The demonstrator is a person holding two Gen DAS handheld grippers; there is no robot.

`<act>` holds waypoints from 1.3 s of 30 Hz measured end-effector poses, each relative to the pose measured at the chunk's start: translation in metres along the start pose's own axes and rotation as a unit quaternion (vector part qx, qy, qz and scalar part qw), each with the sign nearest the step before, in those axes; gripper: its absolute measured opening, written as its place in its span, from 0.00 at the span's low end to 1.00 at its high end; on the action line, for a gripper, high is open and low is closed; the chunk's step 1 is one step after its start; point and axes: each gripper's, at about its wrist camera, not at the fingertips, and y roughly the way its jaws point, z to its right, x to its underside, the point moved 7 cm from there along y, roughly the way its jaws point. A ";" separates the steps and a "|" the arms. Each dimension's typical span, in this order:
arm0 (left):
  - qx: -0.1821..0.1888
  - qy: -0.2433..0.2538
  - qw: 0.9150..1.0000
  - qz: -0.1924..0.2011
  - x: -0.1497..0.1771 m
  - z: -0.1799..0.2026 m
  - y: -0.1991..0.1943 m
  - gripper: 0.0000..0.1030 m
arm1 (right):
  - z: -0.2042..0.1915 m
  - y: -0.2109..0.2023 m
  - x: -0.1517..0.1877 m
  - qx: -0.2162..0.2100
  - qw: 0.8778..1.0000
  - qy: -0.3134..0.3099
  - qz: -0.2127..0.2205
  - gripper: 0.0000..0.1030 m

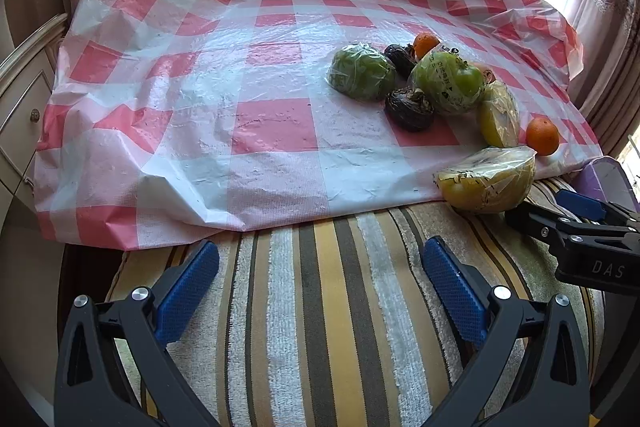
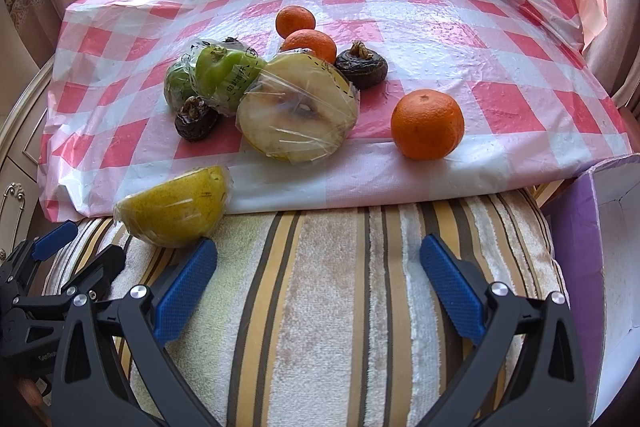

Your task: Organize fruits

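Observation:
Fruit lies in a loose pile on a red-and-white checked plastic sheet (image 2: 460, 47). Nearest is an orange (image 2: 427, 124), with two more oranges (image 2: 312, 43) behind. Two wrapped yellow pear halves show: one cut face up (image 2: 298, 111), one at the sheet's front edge (image 2: 176, 205), also in the left wrist view (image 1: 486, 179). Wrapped green fruits (image 1: 362, 72) (image 2: 224, 75) and dark round fruits (image 1: 410, 103) (image 2: 362, 64) sit among them. My left gripper (image 1: 320, 291) and right gripper (image 2: 318, 287) are open and empty over a striped towel, short of the fruit.
A striped towel (image 2: 320, 307) covers the near surface. A purple-and-white cardboard box (image 2: 600, 247) stands at the right edge. Cream drawers (image 1: 24, 115) are on the left. Curtains and a bright window are behind.

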 end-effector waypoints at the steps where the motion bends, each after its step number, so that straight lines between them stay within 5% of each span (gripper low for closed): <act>1: 0.001 -0.002 1.000 0.000 0.000 0.000 0.000 0.96 | 0.000 0.000 0.000 0.000 1.000 0.000 0.002 0.99; 39: 0.003 -0.002 1.000 0.001 0.002 -0.001 0.001 0.96 | -0.001 -0.002 0.001 0.003 1.000 -0.002 0.009 0.99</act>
